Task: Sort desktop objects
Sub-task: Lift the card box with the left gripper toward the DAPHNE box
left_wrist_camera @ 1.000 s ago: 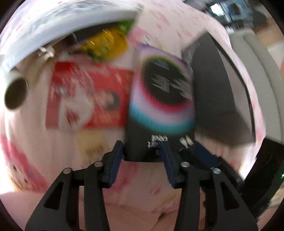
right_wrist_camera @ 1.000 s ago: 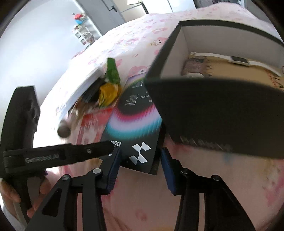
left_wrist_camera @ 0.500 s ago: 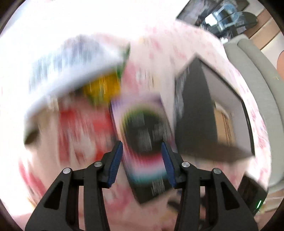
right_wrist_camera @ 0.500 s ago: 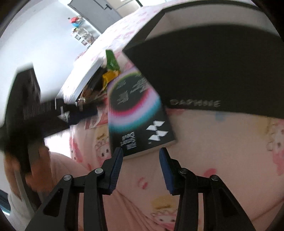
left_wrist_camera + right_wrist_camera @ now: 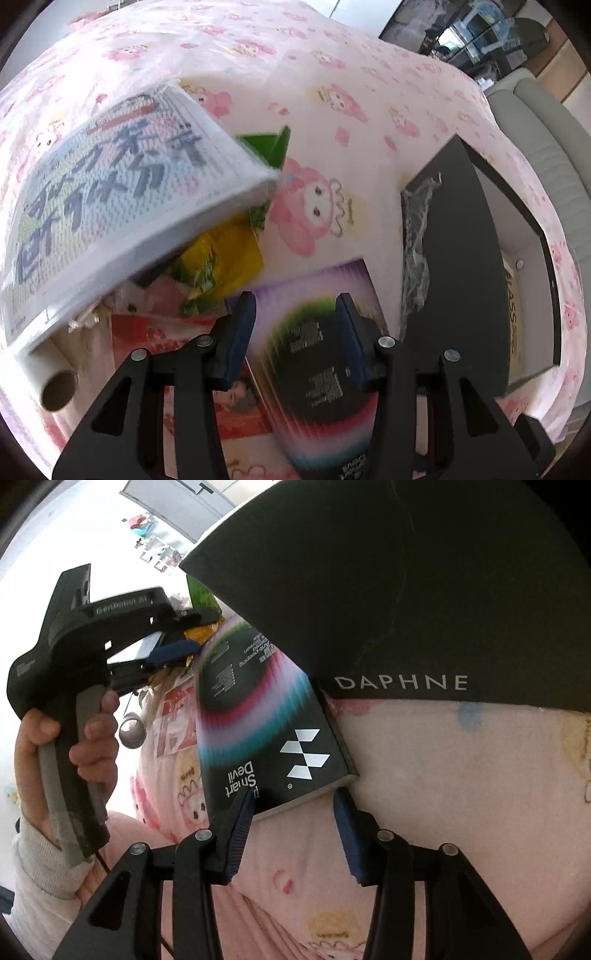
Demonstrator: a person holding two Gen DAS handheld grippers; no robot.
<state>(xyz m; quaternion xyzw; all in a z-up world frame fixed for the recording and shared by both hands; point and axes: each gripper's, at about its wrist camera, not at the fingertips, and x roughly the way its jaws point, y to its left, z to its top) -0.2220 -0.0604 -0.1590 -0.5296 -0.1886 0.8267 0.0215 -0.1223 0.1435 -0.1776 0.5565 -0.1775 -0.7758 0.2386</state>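
The left claw (image 5: pixel 295 332) hovers, jaws apart, above a flat black box with rainbow ring print (image 5: pixel 317 369) beside an open black cardboard box (image 5: pixel 461 258).

A pale grey sofa (image 5: pixel 546 155) curves past the pink cartoon-print cloth (image 5: pixel 332 55); bright white wall (image 5: pixel 74 535), perhaps a grey door (image 5: pixel 192 494).

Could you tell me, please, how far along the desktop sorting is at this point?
Early stage. Done: the black DAPHNE box already holds a brown item. In hand: nothing is gripped; the right gripper, jaws opening, sits at the near edge of the Smart Devil box, and the left gripper hovers above it. Left: the yellow packet, red card and tube.
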